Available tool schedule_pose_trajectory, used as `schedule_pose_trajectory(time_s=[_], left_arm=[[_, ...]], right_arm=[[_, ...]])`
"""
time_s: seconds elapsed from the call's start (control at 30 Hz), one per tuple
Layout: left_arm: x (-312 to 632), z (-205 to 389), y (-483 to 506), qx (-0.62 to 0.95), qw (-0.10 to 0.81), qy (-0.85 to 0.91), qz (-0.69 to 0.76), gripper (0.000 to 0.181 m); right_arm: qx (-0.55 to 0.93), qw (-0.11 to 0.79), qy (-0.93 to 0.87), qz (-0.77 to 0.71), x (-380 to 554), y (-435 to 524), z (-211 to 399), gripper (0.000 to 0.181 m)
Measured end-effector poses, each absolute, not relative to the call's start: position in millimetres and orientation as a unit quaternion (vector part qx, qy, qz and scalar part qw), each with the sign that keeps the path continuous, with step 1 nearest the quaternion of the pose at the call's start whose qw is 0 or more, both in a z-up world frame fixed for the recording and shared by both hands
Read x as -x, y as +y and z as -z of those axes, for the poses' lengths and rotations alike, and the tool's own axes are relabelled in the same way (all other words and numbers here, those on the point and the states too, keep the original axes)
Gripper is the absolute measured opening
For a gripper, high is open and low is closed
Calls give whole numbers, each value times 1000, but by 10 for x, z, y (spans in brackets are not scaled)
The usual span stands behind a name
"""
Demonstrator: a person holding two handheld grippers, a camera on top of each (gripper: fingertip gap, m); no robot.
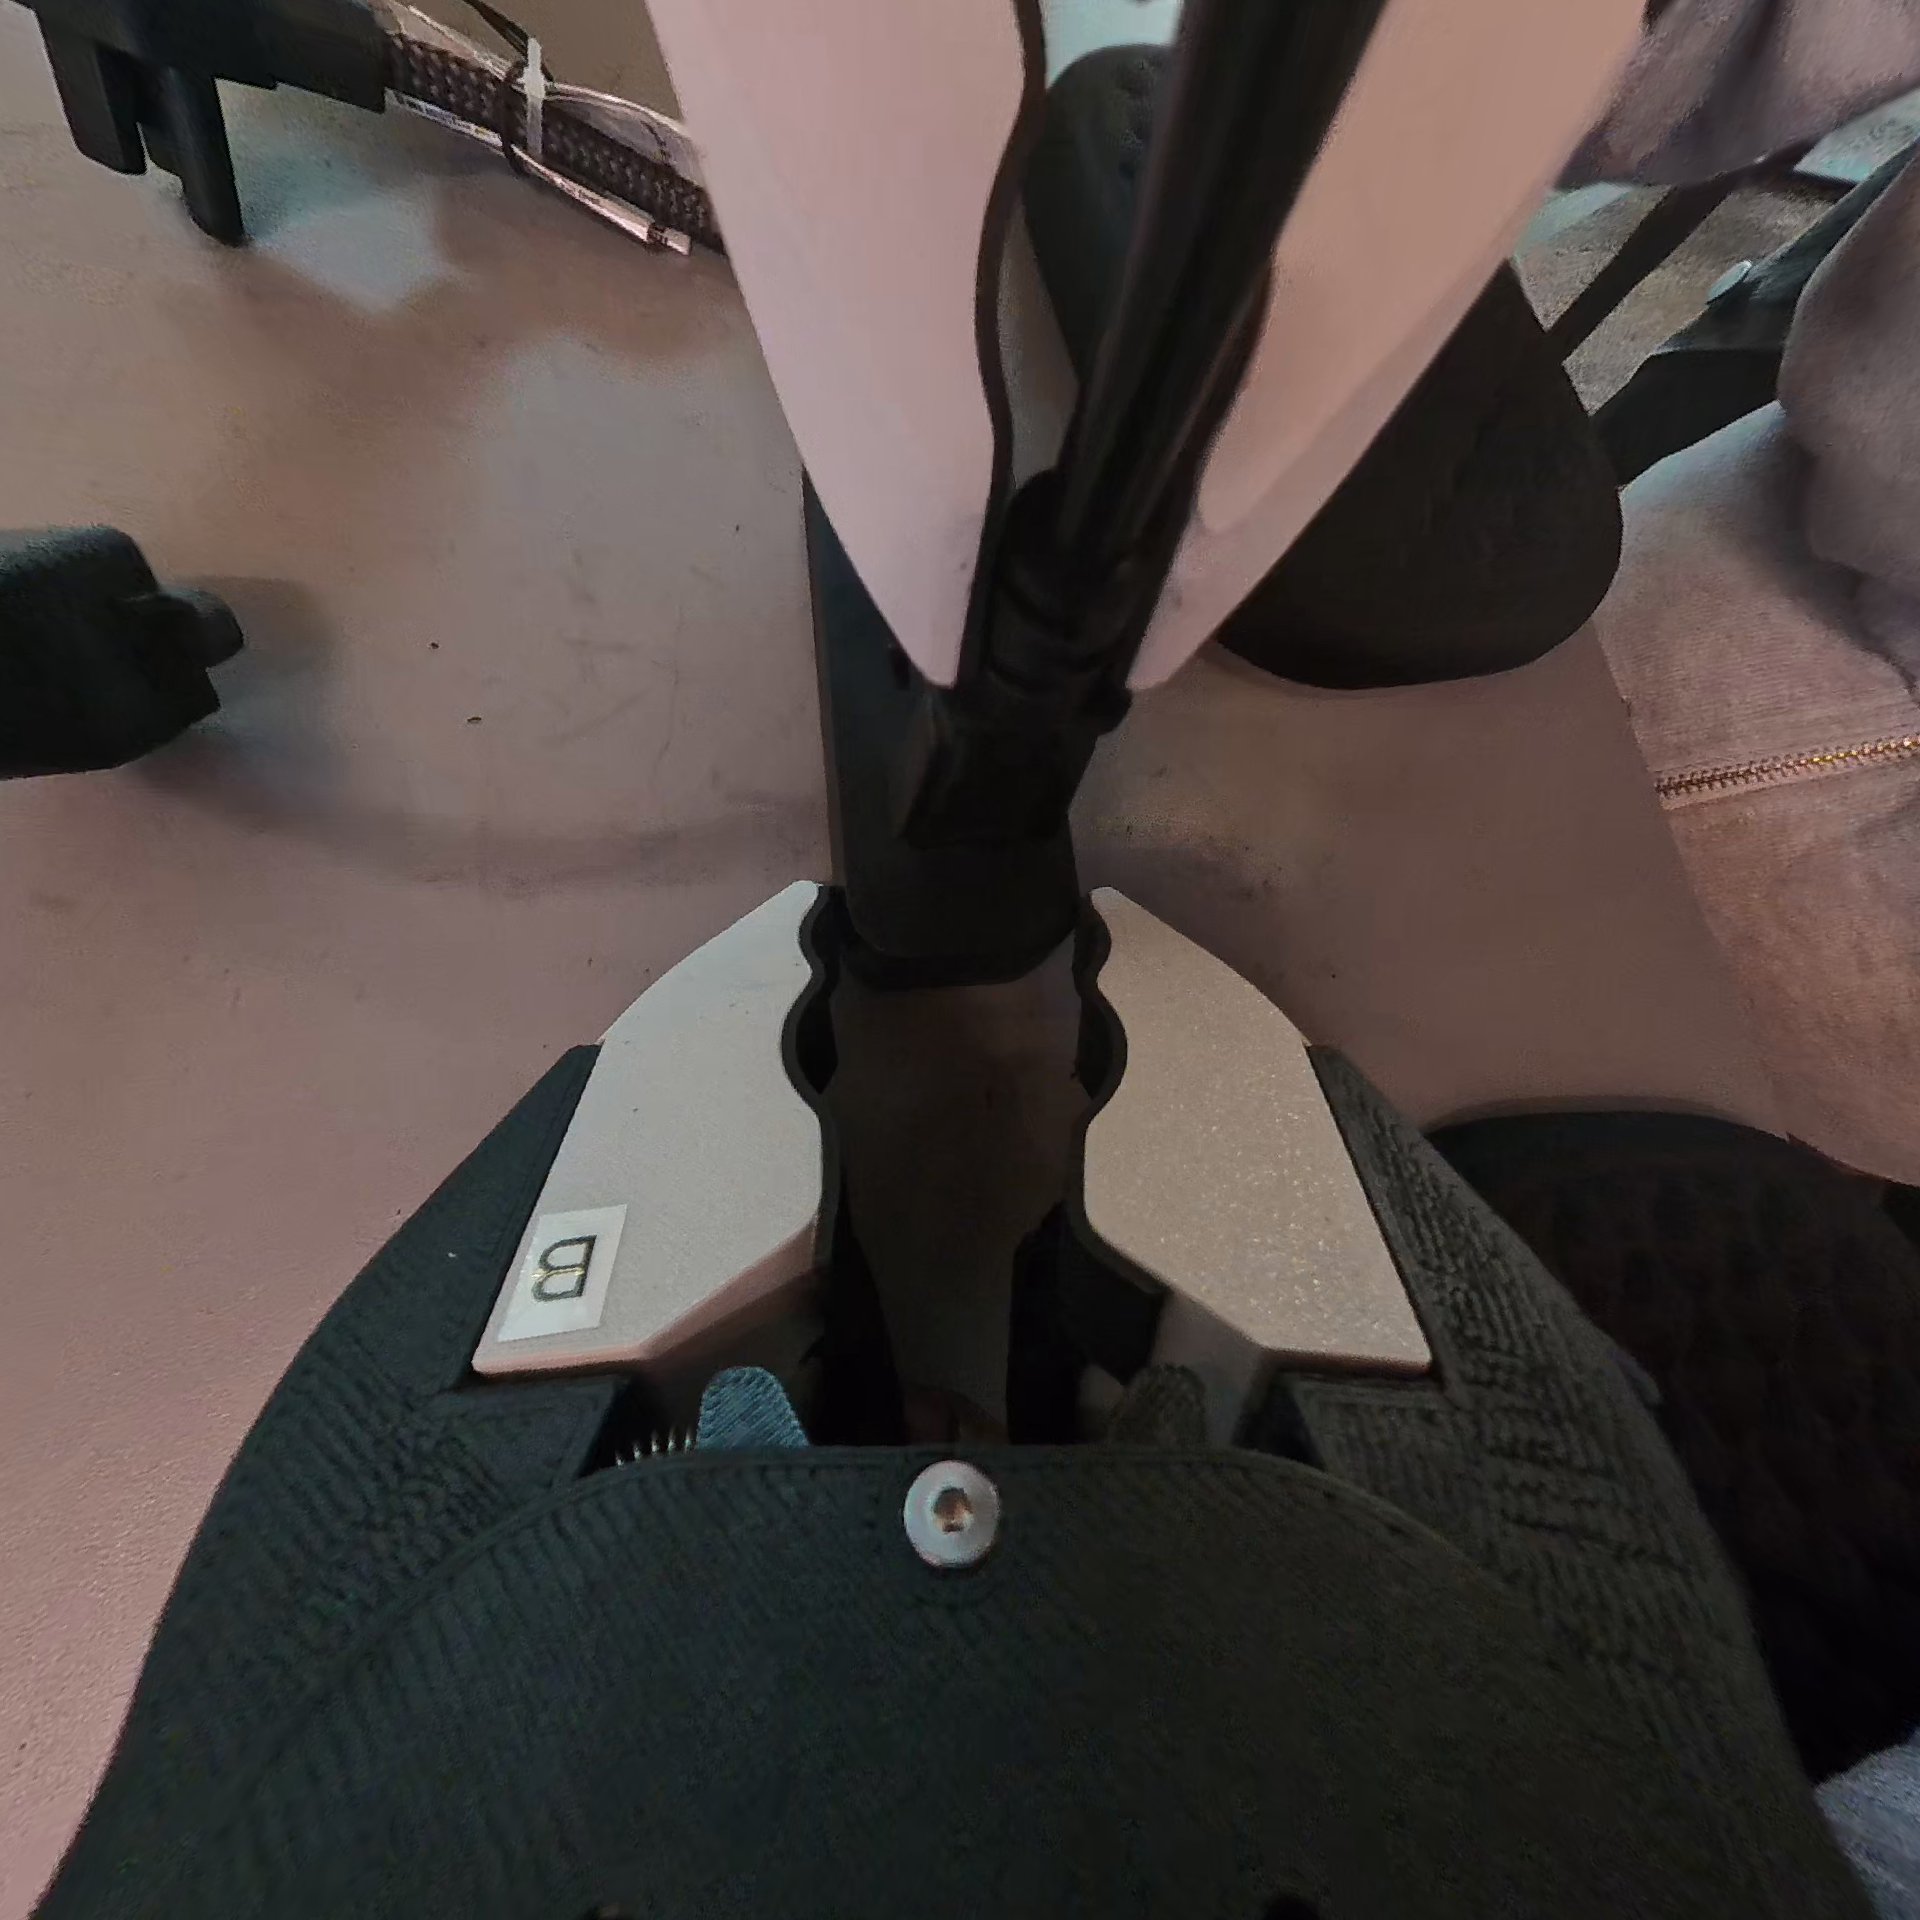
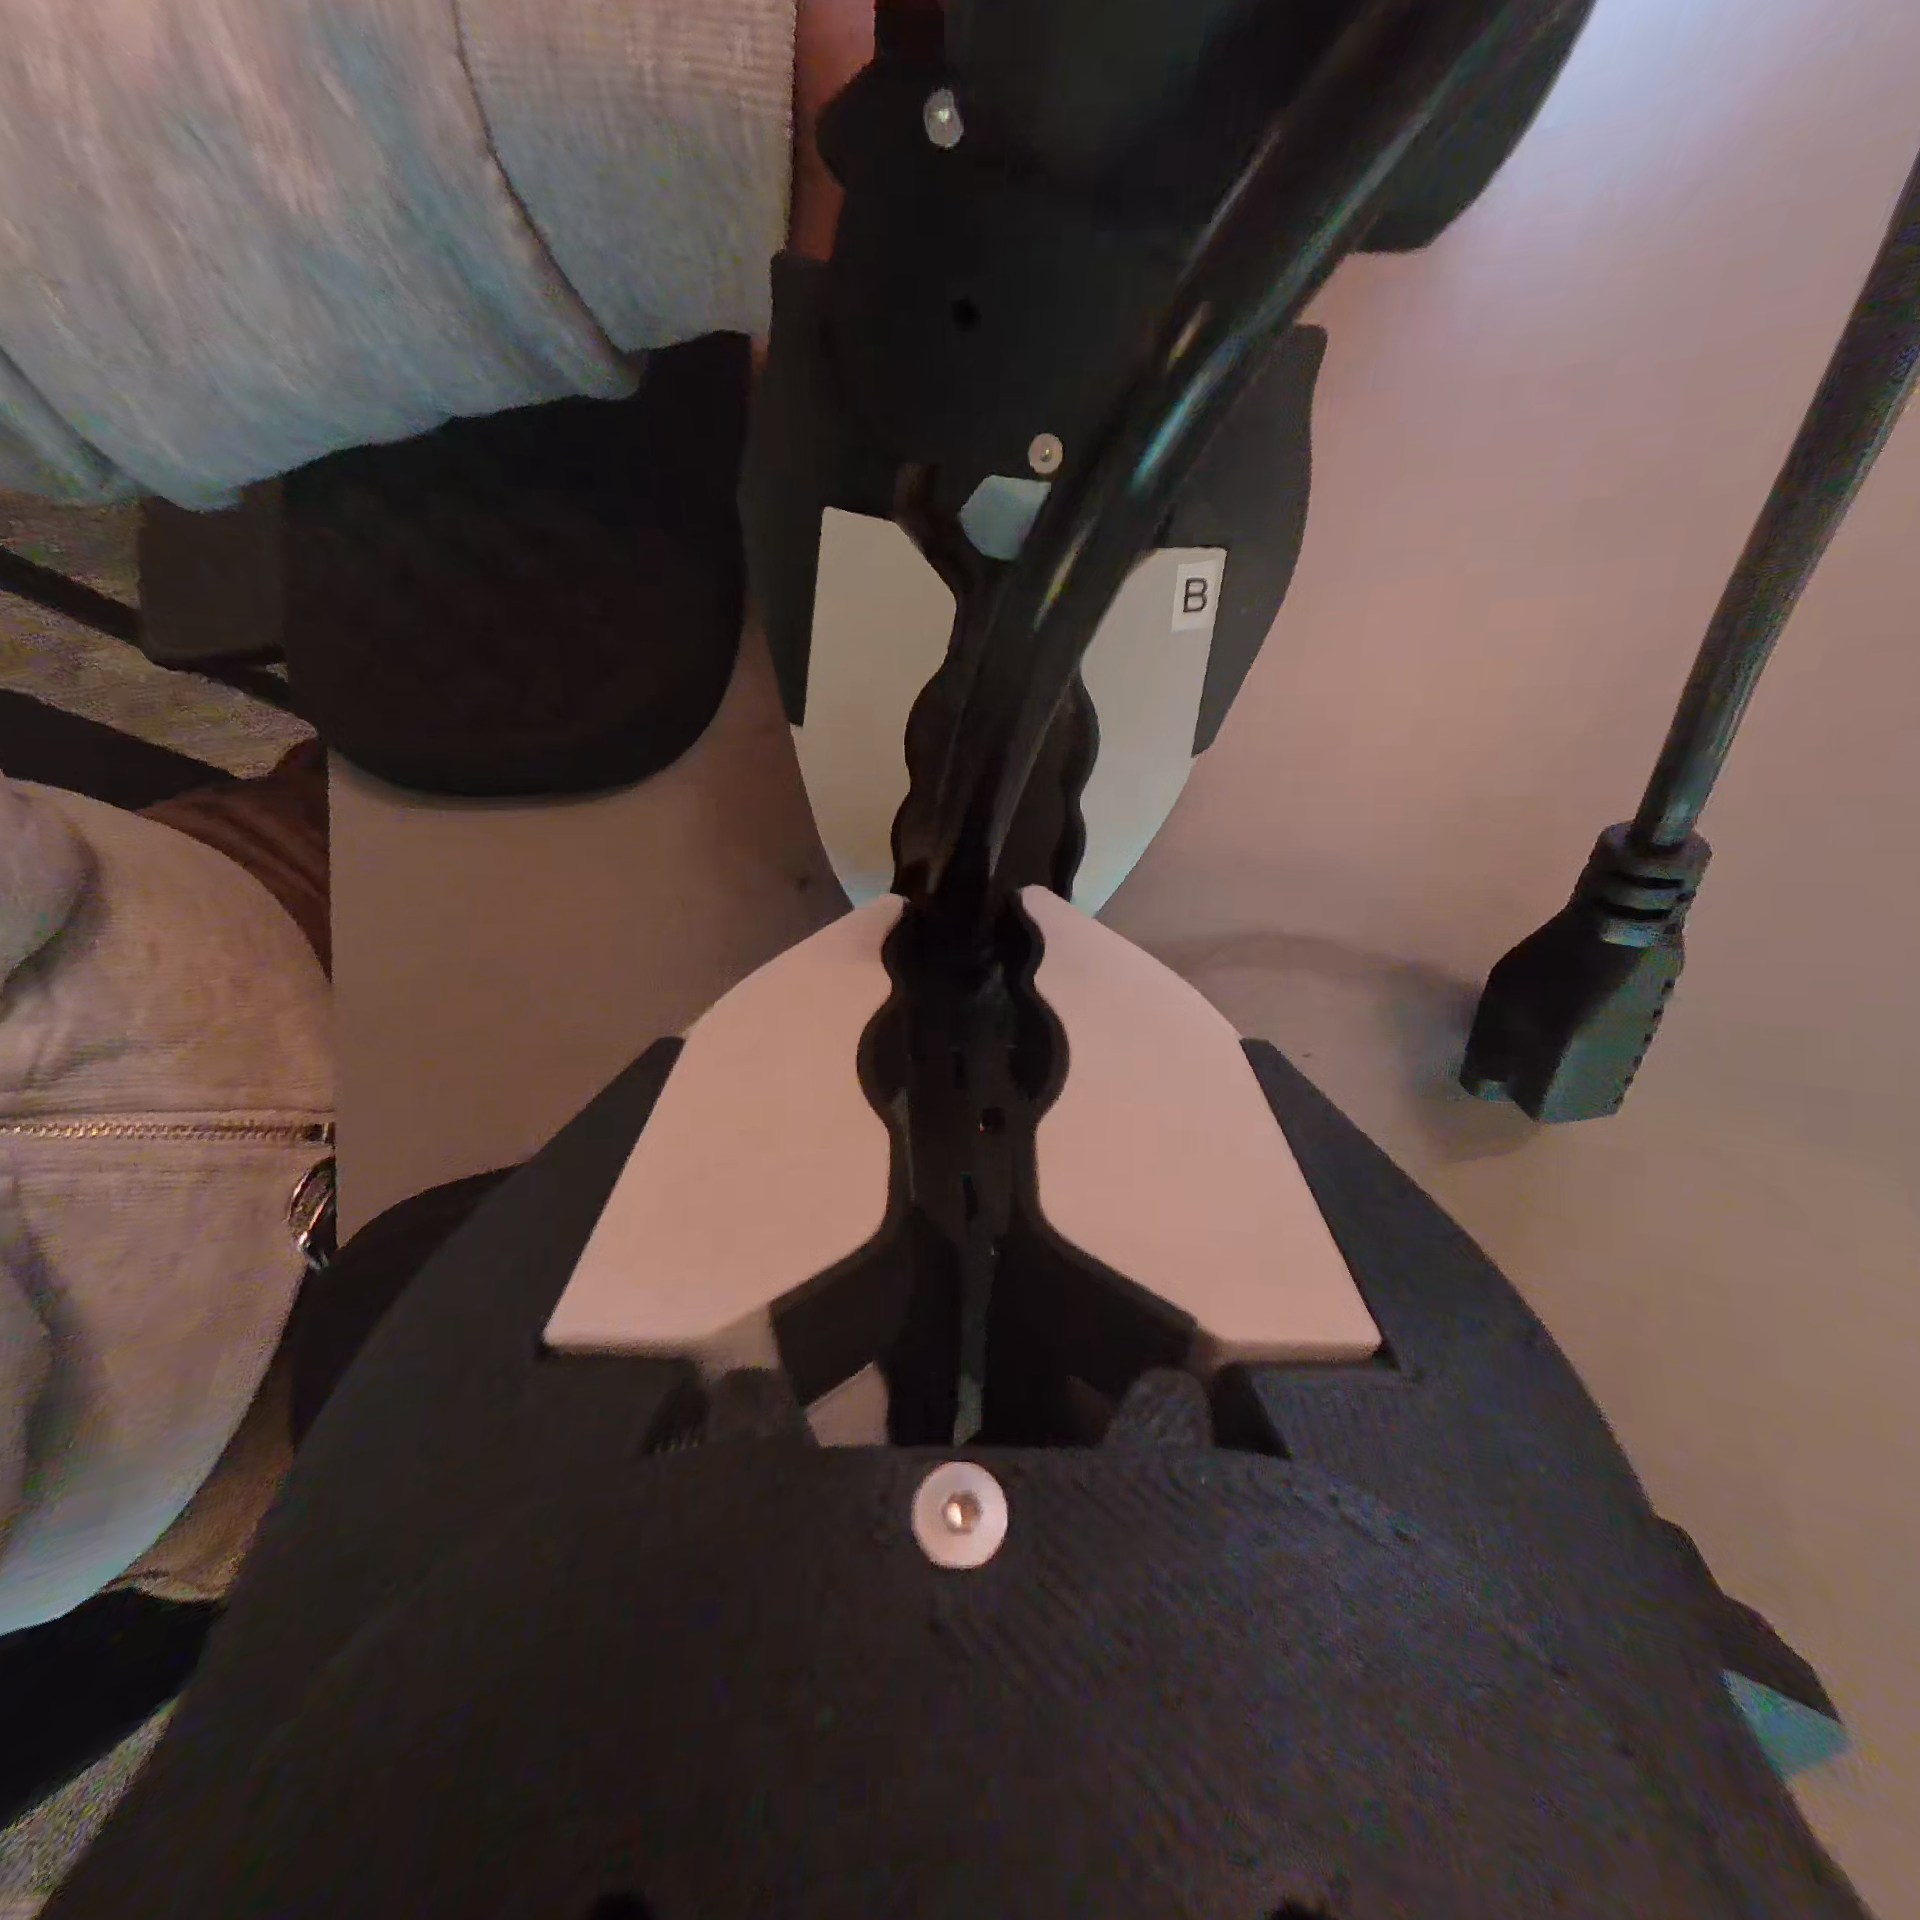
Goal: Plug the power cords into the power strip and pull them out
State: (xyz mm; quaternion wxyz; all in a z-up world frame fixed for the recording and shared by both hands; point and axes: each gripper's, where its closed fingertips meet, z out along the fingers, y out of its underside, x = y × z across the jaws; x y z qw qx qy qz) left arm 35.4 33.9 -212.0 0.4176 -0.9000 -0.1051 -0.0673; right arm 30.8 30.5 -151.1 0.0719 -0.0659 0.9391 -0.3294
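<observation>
the left hand-held gripper is closed narrow on a black plug body, and the right hand-held gripper faces it tip to tip, its white fingers pinched around a black cable that rises from the same place. in the right wrist view the two tools almost touch at their tips, so both seem to hold one cord, the left one at the plug and the right one at the cable just behind it.

the power strip itself i cannot identify with certainty. a dark bar runs under the plug in the left wrist view, but too little of it shows to say if it is the strip, or if the plug sits in a socket.

a second cord lies loose on the pale surface on the right, its black plug end free and well apart from both grippers. in the far left corner of the left wrist view a bundled braided cable with a white tie rests untouched.

my judgement: the task is in the middle. one cord is in work, either just going in or just coming out; the pictures do not tell which. the loose cord is at this moment not plugged, so at least this one remains to handle or is already finished.
</observation>
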Motion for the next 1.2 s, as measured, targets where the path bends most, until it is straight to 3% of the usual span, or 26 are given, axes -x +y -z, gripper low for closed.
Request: schedule_pose_trajectory(time_s=[0.5, 1.2], left_arm=[[-359, 2120, 328, 901, 417, -103, 66, 44], [-363, 2122, 327, 901, 418, -102, 66, 44]], right_arm=[[110, 16, 973, 202, -333, 283, 1521, 17], [125, 18, 987, 103, -333, 275, 1534, 16]])
